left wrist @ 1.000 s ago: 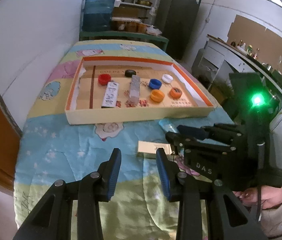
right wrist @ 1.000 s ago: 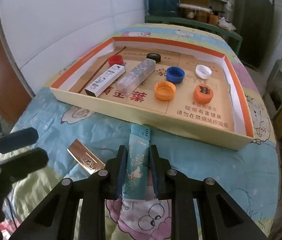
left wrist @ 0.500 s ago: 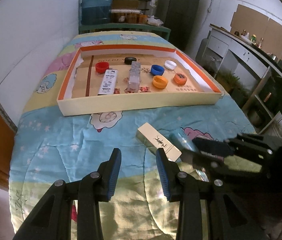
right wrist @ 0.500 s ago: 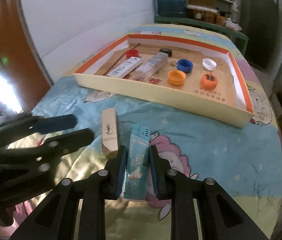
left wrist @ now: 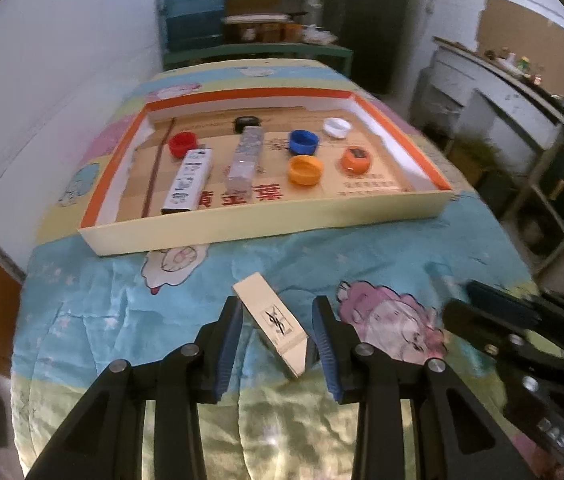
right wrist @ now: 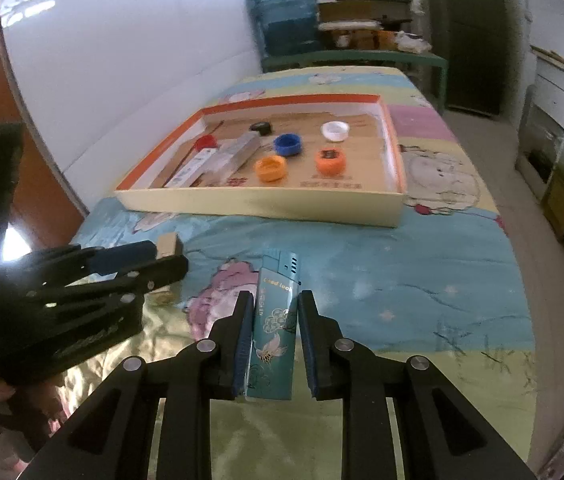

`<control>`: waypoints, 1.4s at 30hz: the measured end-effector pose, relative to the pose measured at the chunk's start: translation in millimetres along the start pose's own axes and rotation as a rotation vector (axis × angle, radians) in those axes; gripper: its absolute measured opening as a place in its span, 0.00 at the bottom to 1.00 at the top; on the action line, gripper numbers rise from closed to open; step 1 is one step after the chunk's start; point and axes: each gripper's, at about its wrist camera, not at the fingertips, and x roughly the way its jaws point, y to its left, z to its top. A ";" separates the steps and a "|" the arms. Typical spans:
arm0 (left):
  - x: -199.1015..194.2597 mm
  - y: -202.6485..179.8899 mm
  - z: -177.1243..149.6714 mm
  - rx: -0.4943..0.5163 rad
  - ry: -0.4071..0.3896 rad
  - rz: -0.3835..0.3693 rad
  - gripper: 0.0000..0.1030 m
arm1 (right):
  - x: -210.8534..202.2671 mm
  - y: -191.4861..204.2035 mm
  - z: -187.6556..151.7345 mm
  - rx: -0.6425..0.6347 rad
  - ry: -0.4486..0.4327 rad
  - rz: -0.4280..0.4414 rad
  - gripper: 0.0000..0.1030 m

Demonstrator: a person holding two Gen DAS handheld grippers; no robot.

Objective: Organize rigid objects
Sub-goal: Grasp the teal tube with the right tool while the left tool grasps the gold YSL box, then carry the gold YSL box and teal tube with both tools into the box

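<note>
**Two claws, two small things to put away**

Left wrist view: low in the middle, the left claw sits apart around the cream box, ready to squeeze.

Right wrist view: the right claw, low in the middle, is clamped on the teal lighter, likely bound for the tray higher up.

A bed covered by a cartoon-print quilt carried a shallow orange-rimmed tray; nearer, a cream box lay directly on the quilt.

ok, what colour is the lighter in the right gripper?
Teal lighter, gold flower-and-insect print; right wrist view shows it best.
</note>
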 end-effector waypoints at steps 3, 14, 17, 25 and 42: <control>5.5 -0.1 -0.1 -0.030 0.021 0.023 0.35 | -3.2 -5.4 -3.7 0.005 -0.010 0.011 0.22; 5.8 3.9 -2.4 -0.076 0.044 -0.019 0.26 | -4.9 -13.8 -10.2 0.023 -0.038 0.055 0.22; 3.2 0.8 -3.4 -0.046 0.044 -0.023 0.20 | -4.3 -15.8 -11.6 0.033 -0.039 0.066 0.22; 0.2 0.9 -2.2 -0.024 0.037 -0.042 0.18 | -3.3 -15.2 -9.5 0.038 -0.041 0.076 0.22; -34.1 10.2 27.4 -0.010 -0.076 -0.103 0.18 | -9.9 0.8 25.1 -0.034 -0.069 0.016 0.22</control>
